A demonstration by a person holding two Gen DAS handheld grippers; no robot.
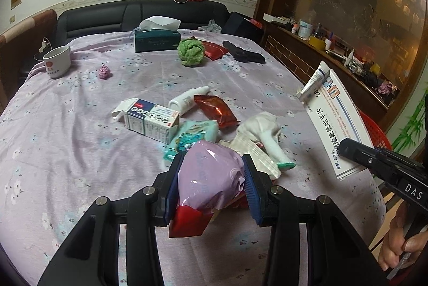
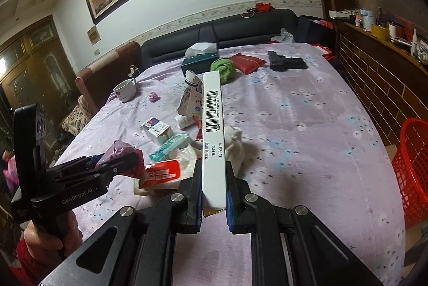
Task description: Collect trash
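Note:
My left gripper is shut on a crumpled purple plastic wrapper with a red piece below it, held above the table; it also shows in the right wrist view. My right gripper is shut on a long white medicine box with a barcode, its flap open at the far end; it also shows in the left wrist view. On the table lie a small medicine box, a white bottle, a red foil packet, a blue wet-wipe pack and white crumpled tissue.
A red mesh basket stands beside the table at the right. On the purple floral cloth are a white mug, a green tissue box, a green towel ball, a red pouch, a black toy gun and a small pink wad.

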